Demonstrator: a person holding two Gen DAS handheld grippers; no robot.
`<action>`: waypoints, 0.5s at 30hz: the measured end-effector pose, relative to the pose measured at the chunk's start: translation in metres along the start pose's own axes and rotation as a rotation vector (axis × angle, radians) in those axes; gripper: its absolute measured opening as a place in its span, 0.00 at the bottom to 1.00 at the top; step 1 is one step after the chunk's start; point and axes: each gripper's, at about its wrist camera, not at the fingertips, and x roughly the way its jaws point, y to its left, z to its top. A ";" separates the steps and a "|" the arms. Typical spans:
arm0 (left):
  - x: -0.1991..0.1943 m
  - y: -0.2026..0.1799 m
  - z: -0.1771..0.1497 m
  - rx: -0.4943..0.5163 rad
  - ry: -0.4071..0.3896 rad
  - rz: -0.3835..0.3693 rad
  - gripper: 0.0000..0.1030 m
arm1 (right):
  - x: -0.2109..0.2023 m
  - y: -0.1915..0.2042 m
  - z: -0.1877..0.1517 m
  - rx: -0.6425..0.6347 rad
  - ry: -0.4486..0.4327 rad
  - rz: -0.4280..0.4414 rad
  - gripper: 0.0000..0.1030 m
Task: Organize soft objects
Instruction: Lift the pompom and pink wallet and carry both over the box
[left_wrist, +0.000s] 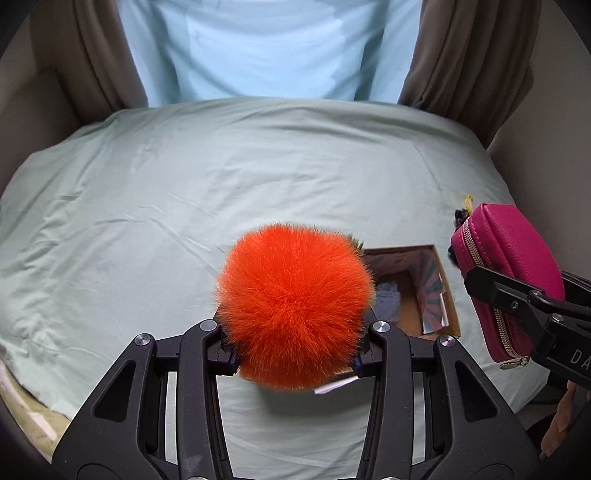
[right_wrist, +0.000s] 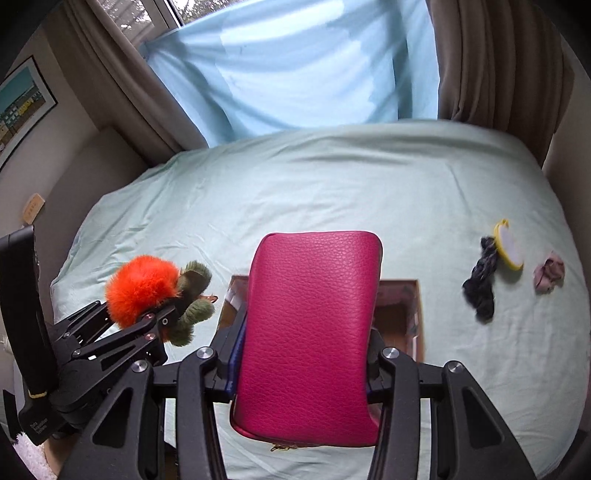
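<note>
— Bedroom, is it? What fills the views?

— Mostly a bed under a pale green sheet (right_wrist: 332, 192), creased but otherwise flat. Behind it hangs a light blue cloth (right_wrist: 295, 66) between brown curtains (right_wrist: 491, 62), and a framed picture (right_wrist: 22, 107) sits on the wall to the left.

— And on the bed?

— An open cardboard box (left_wrist: 439, 291) lies near the front edge, with something pale blue and knitted inside; its inner walls look patterned.

— What are the hands carrying?

— The right gripper (right_wrist: 303, 365) is clamped on a magenta zip pouch (right_wrist: 310, 325), pads pressing both sides, held above the box. In the left wrist view the pouch shows its gold zipper. The left gripper (left_wrist: 295, 360) squeezes an orange fluffy toy (left_wrist: 295, 306) with green furry limbs; it hangs just left of the box in the right wrist view.

— Anything left lying loose?

— Yes, well off to the right on the sheet: a dark twisted scrunchie (right_wrist: 480, 284), touching a small yellow-rimmed round item (right_wrist: 509, 245), and just beside those a dusty pink scrunchie (right_wrist: 548, 273).
</note>
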 end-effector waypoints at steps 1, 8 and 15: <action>0.007 0.004 -0.001 0.015 0.014 -0.004 0.37 | 0.008 0.003 -0.002 0.007 0.019 -0.002 0.42; 0.055 0.019 -0.008 -0.017 0.133 -0.029 0.37 | 0.061 0.011 -0.009 0.066 0.165 -0.008 0.42; 0.106 0.022 -0.017 -0.043 0.244 -0.025 0.37 | 0.128 -0.002 -0.003 0.121 0.310 0.029 0.42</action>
